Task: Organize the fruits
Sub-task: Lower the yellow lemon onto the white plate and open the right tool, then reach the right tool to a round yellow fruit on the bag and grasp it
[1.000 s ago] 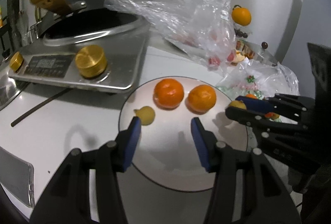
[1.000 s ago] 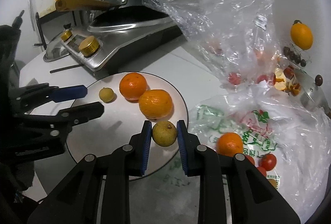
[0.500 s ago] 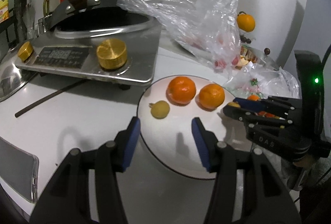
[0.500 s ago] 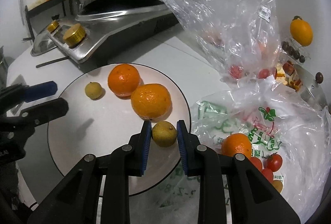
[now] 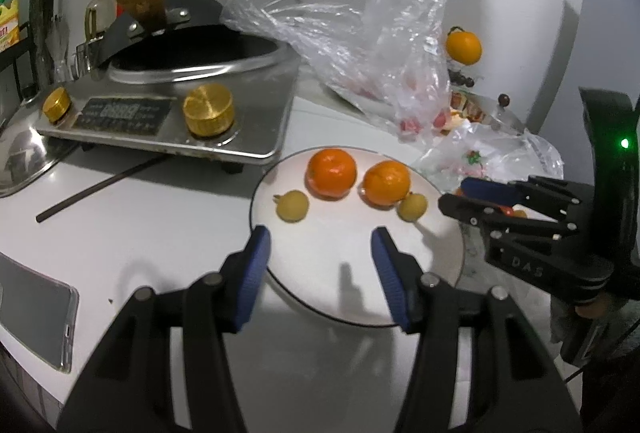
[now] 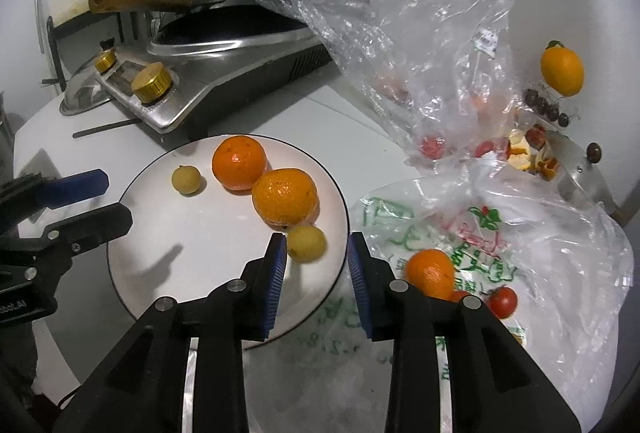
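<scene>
The right tool (image 6: 316, 257) has just been opening its jaws, and the small yellow-green fruit (image 6: 307, 243) now sits released on the near right part of the white plate (image 6: 192, 257), just ahead of the blue pads and touching neither; it rests against the nearer of two mandarins (image 6: 285, 197), which probably keeps it from rolling. The farther mandarin (image 6: 239, 163) lies just beyond, and a second small yellow fruit (image 6: 186, 180) sits apart on the plate's left side. The left tool (image 5: 320, 257) hovers over the plate's near edge with its jaws parted and nothing between them, apparently waiting rather than working. To the right, on the surface, a printed plastic bag (image 6: 520, 241) lies spread open with another mandarin (image 6: 430, 273) and cherry tomatoes (image 6: 502, 301) on it, presumably the next fruit to be sorted onto the plate. A clear crumpled bag (image 6: 420, 33) stands farther back, beside the induction cooker (image 5: 168, 113).
</scene>
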A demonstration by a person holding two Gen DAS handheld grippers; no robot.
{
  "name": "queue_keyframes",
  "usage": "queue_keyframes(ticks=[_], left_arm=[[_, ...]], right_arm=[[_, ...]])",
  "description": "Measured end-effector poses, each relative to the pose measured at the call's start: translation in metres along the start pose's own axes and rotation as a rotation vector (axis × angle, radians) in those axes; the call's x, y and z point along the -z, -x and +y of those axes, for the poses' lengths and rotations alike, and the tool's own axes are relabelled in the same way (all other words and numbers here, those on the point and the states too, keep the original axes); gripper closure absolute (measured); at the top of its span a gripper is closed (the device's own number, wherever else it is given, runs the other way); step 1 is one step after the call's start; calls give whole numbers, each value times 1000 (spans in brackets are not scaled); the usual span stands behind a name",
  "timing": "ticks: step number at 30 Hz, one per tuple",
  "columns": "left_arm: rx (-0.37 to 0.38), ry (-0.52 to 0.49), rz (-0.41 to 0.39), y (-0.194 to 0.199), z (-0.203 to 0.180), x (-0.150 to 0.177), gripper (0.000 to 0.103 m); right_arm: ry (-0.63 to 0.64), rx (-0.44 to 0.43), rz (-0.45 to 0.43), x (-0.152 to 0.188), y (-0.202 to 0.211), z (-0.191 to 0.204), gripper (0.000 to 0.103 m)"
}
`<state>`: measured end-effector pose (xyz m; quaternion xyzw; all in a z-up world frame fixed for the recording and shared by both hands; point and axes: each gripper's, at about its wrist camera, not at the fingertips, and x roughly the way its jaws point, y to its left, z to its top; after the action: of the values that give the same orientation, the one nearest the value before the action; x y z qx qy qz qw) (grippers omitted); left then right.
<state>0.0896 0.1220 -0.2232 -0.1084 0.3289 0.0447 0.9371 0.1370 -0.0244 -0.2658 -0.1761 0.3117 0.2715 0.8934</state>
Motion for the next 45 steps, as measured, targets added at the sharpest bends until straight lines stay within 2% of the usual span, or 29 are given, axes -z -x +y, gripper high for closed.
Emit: queue_keyframes(ticks=[15, 29, 30, 31, 33, 45], left_arm=[[19, -46, -30, 27, -35, 6, 49], [53, -101, -35, 40, -72, 11, 48], [55, -105, -36, 40, -76, 11, 47], [58, -108, -36, 40, -78, 12, 34], [73, -103, -42, 40, -84, 12, 23], [81, -172, -27, 32, -125, 17, 23]], right_arm=[[-50, 22, -70, 23, 58, -16, 69], [-107, 49, -100, 50, 92, -40, 69], [-112, 51, -103, 52, 95, -42, 69], [-115, 54, -106, 53, 97, -44, 69], [-122, 57, -110, 56, 99, -48, 69], [-179, 80, -111, 84, 112, -81, 69]])
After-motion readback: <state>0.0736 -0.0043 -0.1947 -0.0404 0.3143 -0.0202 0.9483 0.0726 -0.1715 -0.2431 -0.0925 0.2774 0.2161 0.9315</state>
